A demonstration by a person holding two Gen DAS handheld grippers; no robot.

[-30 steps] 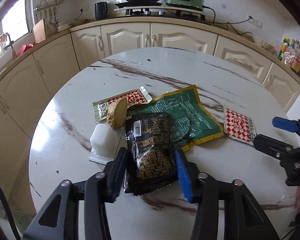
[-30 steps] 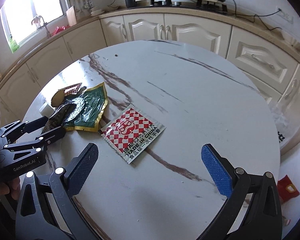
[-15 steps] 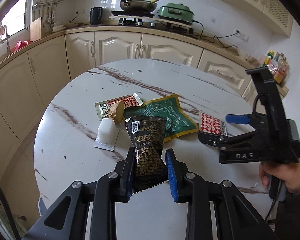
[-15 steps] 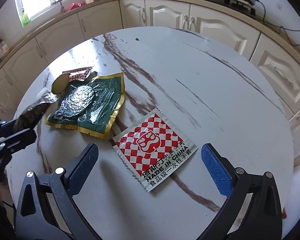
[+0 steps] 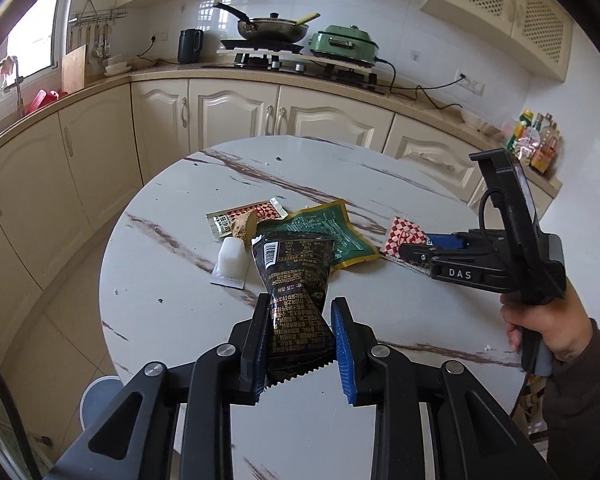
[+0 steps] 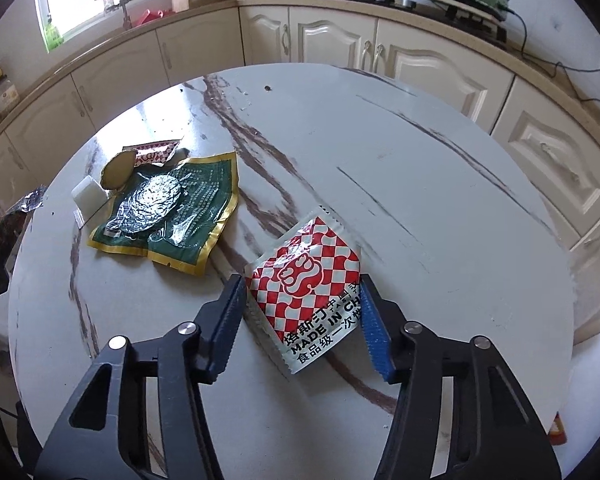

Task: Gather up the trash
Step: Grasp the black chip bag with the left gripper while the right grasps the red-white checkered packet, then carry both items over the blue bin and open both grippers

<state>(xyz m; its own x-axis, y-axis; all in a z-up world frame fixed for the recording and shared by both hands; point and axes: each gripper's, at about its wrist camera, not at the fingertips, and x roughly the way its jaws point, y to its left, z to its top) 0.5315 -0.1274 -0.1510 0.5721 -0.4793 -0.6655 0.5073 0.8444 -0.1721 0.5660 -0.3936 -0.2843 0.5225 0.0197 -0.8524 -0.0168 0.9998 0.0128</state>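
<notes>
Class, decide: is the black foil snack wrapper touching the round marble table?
Apart. The left wrist view shows the black foil snack wrapper lifted above the round marble table.

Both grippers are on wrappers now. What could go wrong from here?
1. The right gripper is closing on the red-checkered packet, which is buckling; flat on the marble table, it could slip out.
2. The left gripper pinches only the black wrapper's lower end; the loose top could snag the white cup or green pouch.
</notes>
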